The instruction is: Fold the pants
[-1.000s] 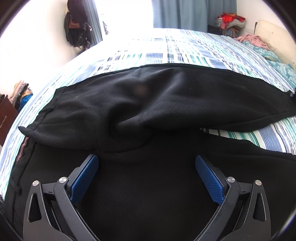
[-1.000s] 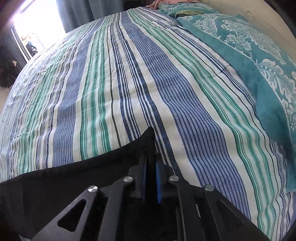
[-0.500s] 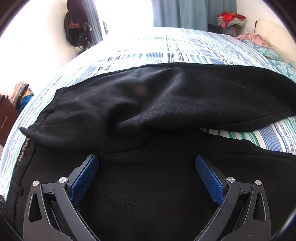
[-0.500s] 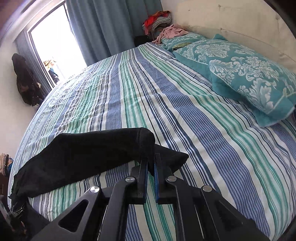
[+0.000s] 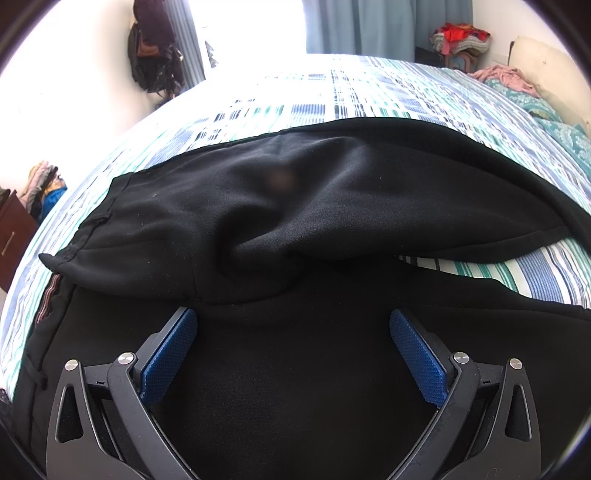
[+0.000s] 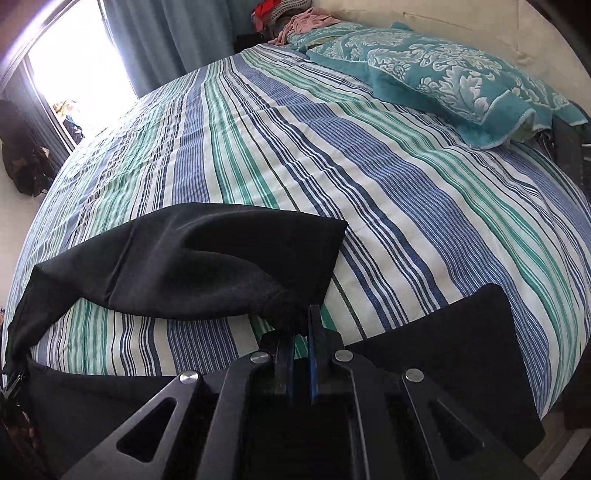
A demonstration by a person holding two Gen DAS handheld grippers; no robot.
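Black pants (image 5: pixel 332 192) lie across the striped bed sheet (image 5: pixel 369 88), waistband at the left and legs running to the right. My left gripper (image 5: pixel 291 317) hovers open over the seat of the pants, and nothing lies between its blue pads (image 5: pixel 170 354). In the right wrist view my right gripper (image 6: pixel 301 325) is shut on the bunched hem of the far pant leg (image 6: pixel 207 258). That leg hangs lifted off the sheet and stretches away to the left. The near pant leg (image 6: pixel 461 350) lies flat at the lower right.
Teal patterned pillows (image 6: pixel 443 74) rest against a cream headboard (image 6: pixel 480 22) at the bed's far right. A pile of clothes (image 5: pixel 461 37) sits beyond the bed, and bags (image 5: pixel 155 48) hang on the wall by a bright window. Striped sheet (image 6: pixel 332 147) stretches beyond the pants.
My right gripper has drawn the far leg's hem back across the bed toward the near leg, and the leg now arches off the sheet. The left gripper has stayed still and open.
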